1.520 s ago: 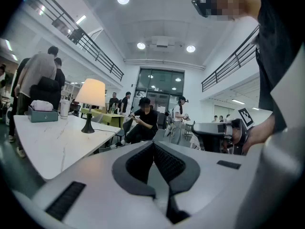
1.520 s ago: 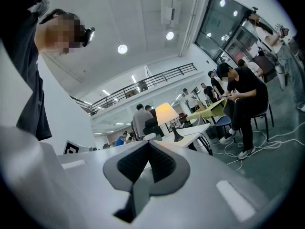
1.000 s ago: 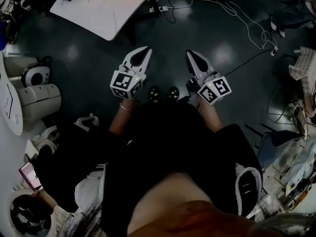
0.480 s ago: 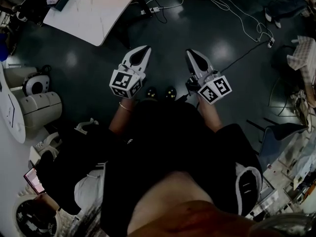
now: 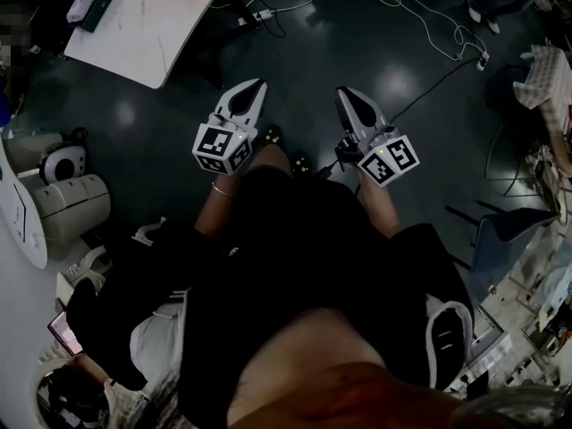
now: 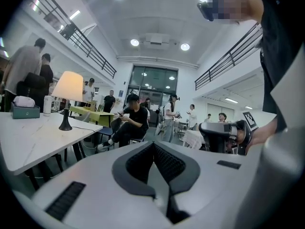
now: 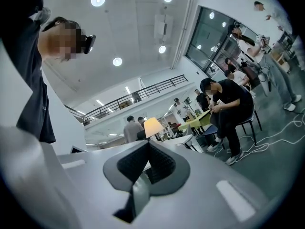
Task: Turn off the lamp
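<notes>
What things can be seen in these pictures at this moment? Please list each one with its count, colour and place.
Table lamp with a lit shade: one, cream shade on a black stand, on the white table.
White-topped table: one, white, ahead and to the left of the person.
Rectangular tissue box: one, teal, on that table, left of the lamp.
Yellow-green table: one, behind the lamp.
Seated person in black clothes: one, on a chair beyond the white table.
White power strip with cables: one, on the dark floor by the table.
Left gripper: one, white and black, jaws together, empty.
Right gripper: one, white and black, jaws together, empty.
</notes>
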A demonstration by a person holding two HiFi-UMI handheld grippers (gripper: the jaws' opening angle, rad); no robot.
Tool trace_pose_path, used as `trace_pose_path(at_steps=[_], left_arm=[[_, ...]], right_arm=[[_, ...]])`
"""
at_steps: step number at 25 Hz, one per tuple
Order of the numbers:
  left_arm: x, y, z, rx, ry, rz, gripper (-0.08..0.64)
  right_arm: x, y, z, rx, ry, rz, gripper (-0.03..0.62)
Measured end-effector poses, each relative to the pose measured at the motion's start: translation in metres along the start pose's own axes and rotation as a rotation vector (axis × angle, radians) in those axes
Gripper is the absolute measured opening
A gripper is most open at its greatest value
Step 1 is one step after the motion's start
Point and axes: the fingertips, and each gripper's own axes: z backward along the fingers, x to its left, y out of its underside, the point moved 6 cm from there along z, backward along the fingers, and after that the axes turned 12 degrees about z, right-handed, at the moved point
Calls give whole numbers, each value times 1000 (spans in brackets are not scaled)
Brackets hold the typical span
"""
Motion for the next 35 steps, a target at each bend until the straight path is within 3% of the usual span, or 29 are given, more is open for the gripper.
trace_pose_path(at_steps=[18,28,35], left_arm=[[-13,-11,-97,23,136,-25,8],[0,-34,-178,5,133,-6,8],[25,-41,-212,-9,80,25,8]], right_arm=[[-66,-13,20,-29,129,5,0],[-137,-33,-22,-17,84,7,0],[-173,-40,-66,10,21,-2,0]])
